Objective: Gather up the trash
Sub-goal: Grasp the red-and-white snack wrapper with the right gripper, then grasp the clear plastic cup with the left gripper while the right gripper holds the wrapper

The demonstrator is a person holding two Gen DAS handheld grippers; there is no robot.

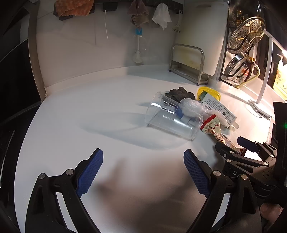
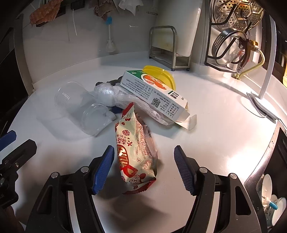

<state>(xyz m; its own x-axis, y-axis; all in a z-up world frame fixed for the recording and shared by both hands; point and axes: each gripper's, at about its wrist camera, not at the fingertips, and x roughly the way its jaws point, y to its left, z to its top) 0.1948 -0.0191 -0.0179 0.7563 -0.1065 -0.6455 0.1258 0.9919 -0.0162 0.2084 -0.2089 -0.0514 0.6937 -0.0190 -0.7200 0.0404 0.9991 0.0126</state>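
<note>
A pile of trash lies on the white counter. A red-and-cream snack wrapper (image 2: 136, 152) lies lengthwise between the blue pads of my right gripper (image 2: 143, 166), which stands open around it without touching. Behind it are a green-and-white carton (image 2: 154, 91), a crumpled clear plastic bag (image 2: 114, 95), a yellow lid (image 2: 159, 73) and a clear plastic cup (image 2: 80, 109) on its side. My left gripper (image 1: 143, 172) is open and empty, short of the clear cup (image 1: 172, 118). The wrapper (image 1: 213, 129) and the right gripper (image 1: 240, 148) show at the right of the left wrist view.
A metal rack (image 2: 165, 46) and a white cutting board (image 2: 181, 26) stand at the back. Strainers hang on a wire rack (image 2: 233, 35) at the right. Cloths (image 1: 75, 7) hang on the wall. A dark cloth (image 1: 179, 93) lies behind the cup. The counter edge drops at the right (image 2: 265, 152).
</note>
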